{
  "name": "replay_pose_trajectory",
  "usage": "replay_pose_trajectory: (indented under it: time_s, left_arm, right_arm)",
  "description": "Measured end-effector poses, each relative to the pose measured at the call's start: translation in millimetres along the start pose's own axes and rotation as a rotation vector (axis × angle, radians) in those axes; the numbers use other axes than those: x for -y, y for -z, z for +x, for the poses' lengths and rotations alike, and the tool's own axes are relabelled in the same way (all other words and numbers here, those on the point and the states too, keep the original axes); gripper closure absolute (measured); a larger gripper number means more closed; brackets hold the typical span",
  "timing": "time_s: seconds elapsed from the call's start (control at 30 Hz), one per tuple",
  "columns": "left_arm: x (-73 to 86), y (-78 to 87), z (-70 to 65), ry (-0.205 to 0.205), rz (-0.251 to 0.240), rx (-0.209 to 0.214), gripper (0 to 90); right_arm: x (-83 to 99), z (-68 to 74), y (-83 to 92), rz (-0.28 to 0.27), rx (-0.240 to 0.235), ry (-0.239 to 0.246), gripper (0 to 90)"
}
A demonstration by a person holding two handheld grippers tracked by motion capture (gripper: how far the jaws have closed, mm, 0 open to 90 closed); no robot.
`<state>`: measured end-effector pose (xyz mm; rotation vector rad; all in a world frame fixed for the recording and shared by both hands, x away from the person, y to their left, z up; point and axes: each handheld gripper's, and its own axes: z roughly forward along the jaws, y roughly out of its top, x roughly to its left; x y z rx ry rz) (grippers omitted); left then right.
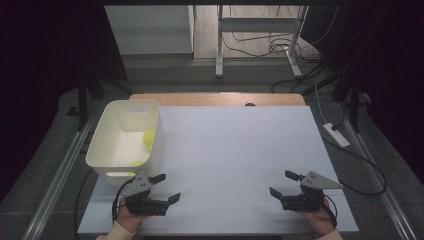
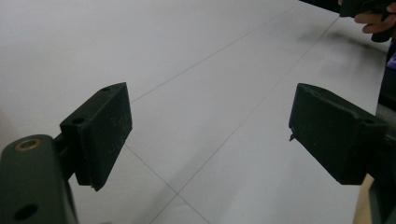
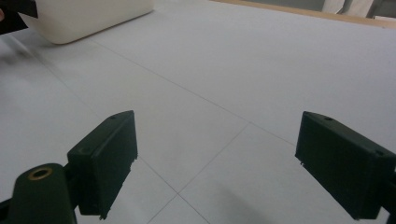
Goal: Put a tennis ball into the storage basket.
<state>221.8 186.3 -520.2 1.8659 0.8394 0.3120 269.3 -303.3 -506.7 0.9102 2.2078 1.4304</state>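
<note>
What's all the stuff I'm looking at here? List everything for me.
bin: one, white, on the table's far left corner
balls: two, yellow-green, inside the bin, one against its right wall, one at its near wall
table: one, white top with a wooden strip along the far edge
power strip: one, white, on the floor to the right of the table
cables: several, dark, on the floor beyond the table
desk frame: one, pale metal legs, at the back of the room
left gripper: one, black, jaws open and empty, near left of the table
right gripper: one, black, jaws open and empty, near right
hands: two, at the near edge, one holding each gripper
</note>
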Motion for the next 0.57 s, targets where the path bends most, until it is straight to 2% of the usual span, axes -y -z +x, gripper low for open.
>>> replay_pose_trajectory:
  time_s: [0.57]
  left_arm:
    - [1.1, 0.9, 1.9, 0.000, -0.002, -0.014, 14.5]
  right_arm:
    - [0.7, 0.4, 0.2, 0.004, -0.013, 0.002, 12.7]
